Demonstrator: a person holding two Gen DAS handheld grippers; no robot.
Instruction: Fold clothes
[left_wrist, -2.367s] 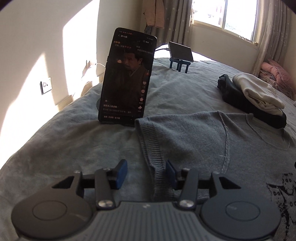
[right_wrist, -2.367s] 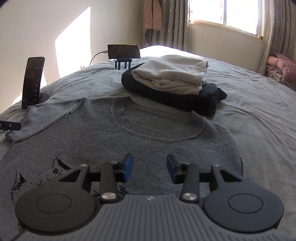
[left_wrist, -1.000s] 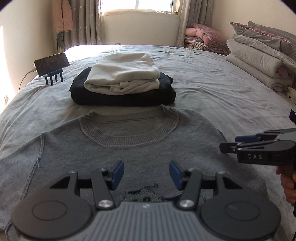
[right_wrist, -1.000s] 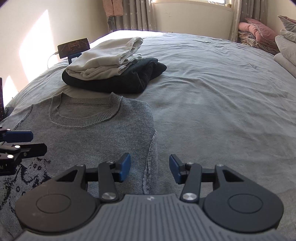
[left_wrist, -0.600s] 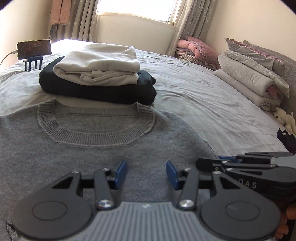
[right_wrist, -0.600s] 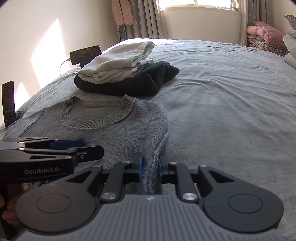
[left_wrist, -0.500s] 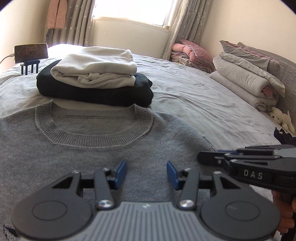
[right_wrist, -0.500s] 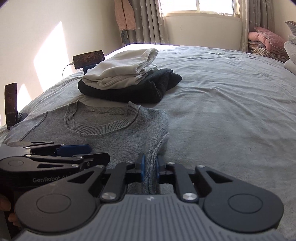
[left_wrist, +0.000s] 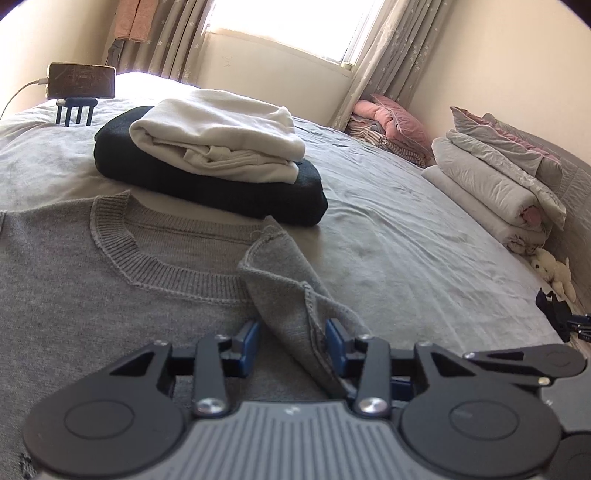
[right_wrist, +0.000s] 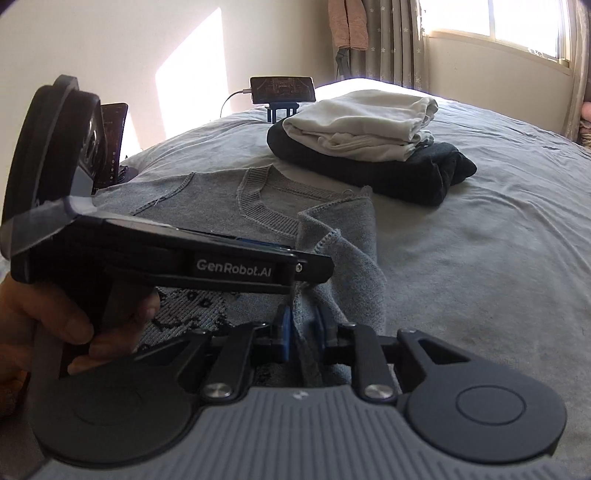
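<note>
A grey sweater (left_wrist: 110, 280) lies flat, front up, on the near left part of the bed (left_wrist: 406, 236), its ribbed collar facing the far side. Its right shoulder edge is lifted off the bed into a raised, folded-over flap. In the left wrist view the left claw (left_wrist: 291, 345) stands partly open, and the raised flap passes between its blue pads (left_wrist: 248, 341) without being pinched; the cloth leans against the right pad. In the right wrist view the right claw (right_wrist: 302, 332) is nearly closed, clamped on the same raised edge of the sweater, which stands up between its pads. A hand (right_wrist: 55, 325) at the near left grips the handle of the left claw there.

Just beyond the collar sits a stack of folded clothes (left_wrist: 214, 162), a cream garment on top of a dark one. A phone on a small stand (left_wrist: 79, 83) sits at the far left. Folded quilts (left_wrist: 495, 188) lie along the right wall, with a small plush toy (left_wrist: 554, 271) near them.
</note>
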